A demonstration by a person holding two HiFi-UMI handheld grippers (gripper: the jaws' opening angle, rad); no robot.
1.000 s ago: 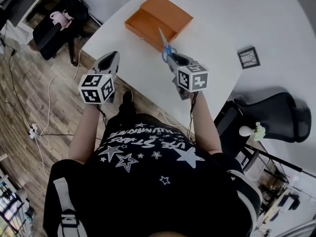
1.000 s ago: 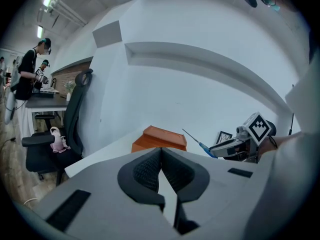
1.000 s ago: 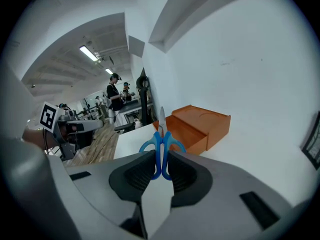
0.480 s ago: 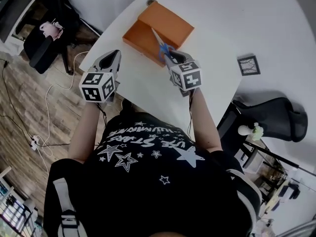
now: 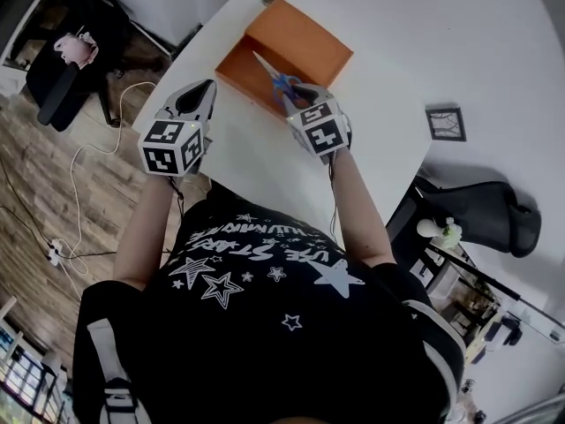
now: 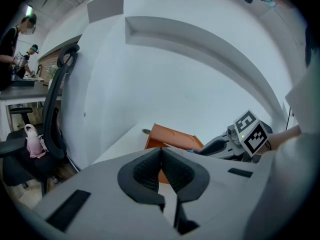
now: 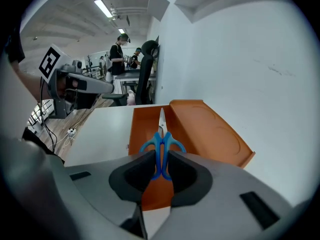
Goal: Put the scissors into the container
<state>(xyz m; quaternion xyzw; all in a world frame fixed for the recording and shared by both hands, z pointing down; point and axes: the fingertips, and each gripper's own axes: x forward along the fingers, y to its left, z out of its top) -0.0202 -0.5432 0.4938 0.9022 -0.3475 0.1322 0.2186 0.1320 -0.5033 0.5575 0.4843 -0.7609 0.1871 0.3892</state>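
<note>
My right gripper [image 7: 161, 168] is shut on the blue handles of the scissors [image 7: 161, 145], whose steel blades point forward over the open orange container [image 7: 146, 134]. In the head view the scissors [image 5: 274, 75] hang above the container's [image 5: 247, 64] near compartment, with the right gripper [image 5: 300, 95] just behind them. The container's lid [image 7: 206, 130] lies open to the right. My left gripper [image 5: 196, 98] hovers at the table's left edge, short of the box; its jaws [image 6: 161, 171] are shut with nothing between them.
The round white table [image 5: 424, 51] carries a small black-framed square marker [image 5: 444, 122] at the right. A black office chair [image 5: 485, 215] stands by the table's right side, another chair [image 5: 62, 69] at the far left. Cables [image 5: 79, 193] lie on the wooden floor.
My right gripper has carried the scissors forward and left, from the container's near edge to over its open compartment. The left gripper has barely moved.
</note>
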